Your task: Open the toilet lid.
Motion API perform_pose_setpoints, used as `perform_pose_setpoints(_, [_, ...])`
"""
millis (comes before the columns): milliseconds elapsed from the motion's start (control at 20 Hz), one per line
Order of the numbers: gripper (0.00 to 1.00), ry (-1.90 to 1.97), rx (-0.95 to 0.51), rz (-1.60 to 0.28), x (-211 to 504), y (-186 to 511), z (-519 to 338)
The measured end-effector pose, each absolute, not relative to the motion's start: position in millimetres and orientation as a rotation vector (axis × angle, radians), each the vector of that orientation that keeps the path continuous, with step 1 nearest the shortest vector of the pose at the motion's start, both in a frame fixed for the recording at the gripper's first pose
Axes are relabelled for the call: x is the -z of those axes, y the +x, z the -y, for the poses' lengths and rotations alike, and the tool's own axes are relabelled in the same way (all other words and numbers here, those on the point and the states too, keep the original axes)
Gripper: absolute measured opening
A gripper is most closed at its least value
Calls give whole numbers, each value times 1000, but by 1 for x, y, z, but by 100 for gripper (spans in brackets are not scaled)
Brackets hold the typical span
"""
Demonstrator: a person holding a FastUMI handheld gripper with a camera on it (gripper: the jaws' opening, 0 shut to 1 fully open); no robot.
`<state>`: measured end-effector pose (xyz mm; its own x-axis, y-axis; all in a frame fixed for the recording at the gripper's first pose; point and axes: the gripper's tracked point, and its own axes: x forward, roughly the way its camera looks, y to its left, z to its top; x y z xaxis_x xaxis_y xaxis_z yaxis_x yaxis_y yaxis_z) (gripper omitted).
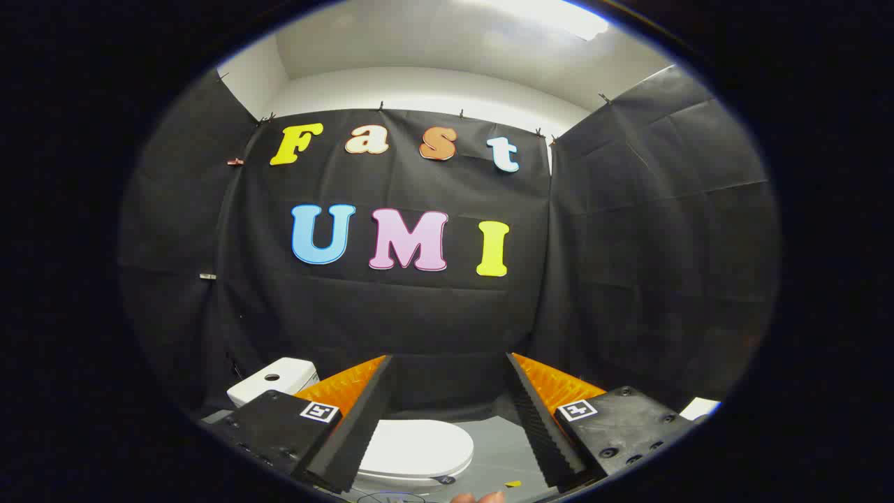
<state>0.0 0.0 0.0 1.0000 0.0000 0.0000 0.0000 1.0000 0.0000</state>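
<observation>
A small white toilet sits on a grey floor below my gripper (450,409). Its lid (417,448) lies flat and closed on the bowl, showing between the two fingers, nearer the left one. The white tank (274,381) with a round button on top stands to the left, beyond the left finger (353,426). My gripper is open, its fingers spread wide, and nothing is between them. It hovers well above the toilet and touches nothing.
Black cloth walls close the booth behind and on both sides. A small yellow scrap (513,483) lies on the grey floor (499,447) right of the toilet. A white object (700,407) peeks out at the far right. Fingertips of a hand (478,497) show at the bottom.
</observation>
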Motion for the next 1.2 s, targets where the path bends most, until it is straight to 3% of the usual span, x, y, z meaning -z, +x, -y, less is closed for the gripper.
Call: perform_pose_setpoints(1200, [98, 10, 23, 17, 1, 3, 9])
